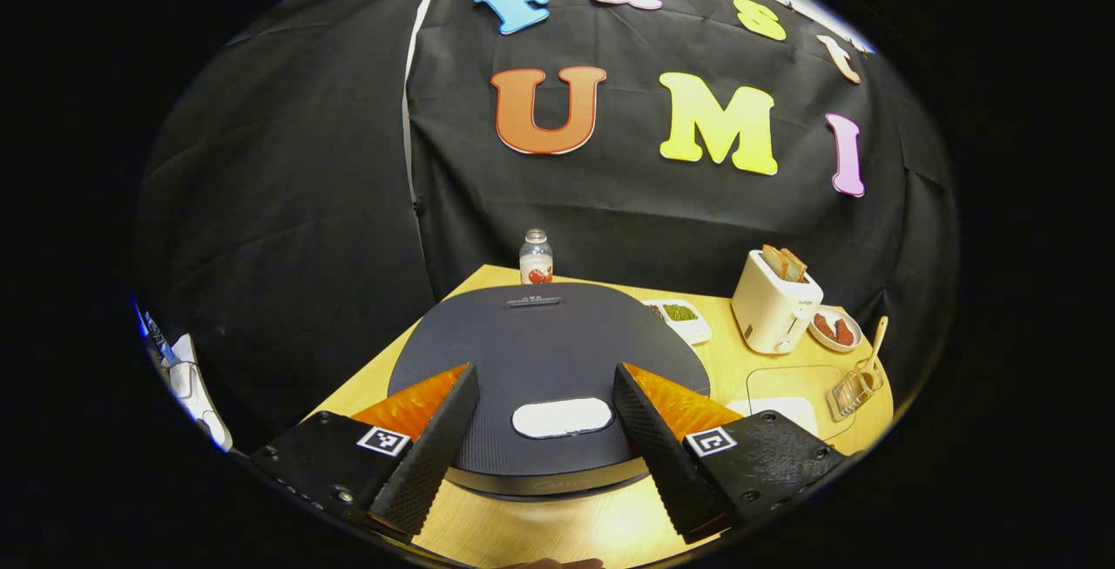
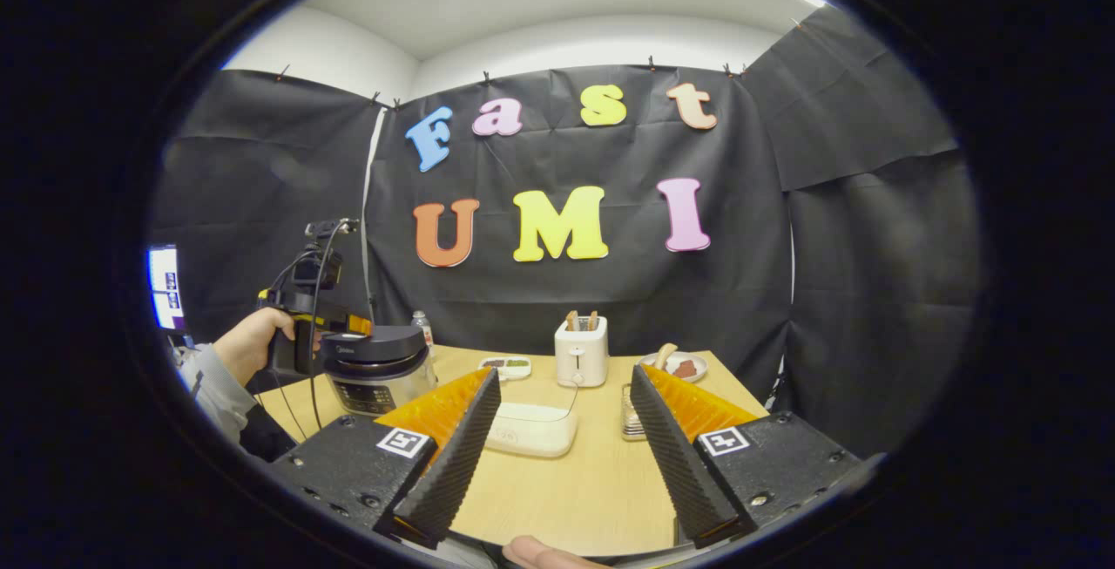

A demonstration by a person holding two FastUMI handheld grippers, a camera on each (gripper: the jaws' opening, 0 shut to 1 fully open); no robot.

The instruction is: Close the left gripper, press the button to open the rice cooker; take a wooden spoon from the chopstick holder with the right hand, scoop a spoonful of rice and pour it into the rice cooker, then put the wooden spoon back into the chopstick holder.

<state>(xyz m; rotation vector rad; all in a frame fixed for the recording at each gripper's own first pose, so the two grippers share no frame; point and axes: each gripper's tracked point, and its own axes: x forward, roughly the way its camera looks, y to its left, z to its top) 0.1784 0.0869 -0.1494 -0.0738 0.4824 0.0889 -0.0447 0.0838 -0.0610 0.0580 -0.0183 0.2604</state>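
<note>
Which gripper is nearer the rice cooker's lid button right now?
Left. The left gripper hovers directly over the rice cooker, jaws open either side of the lid button. The right gripper sits off to the cooker's side, across the table.

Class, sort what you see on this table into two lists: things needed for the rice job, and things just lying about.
Needed: rice cooker, lid shut; its button; wooden spoon in the chopstick holder; white rice container; left tongs, open; right tongs, open.

Lying about: toaster; bottle; plate; small tray.
</note>
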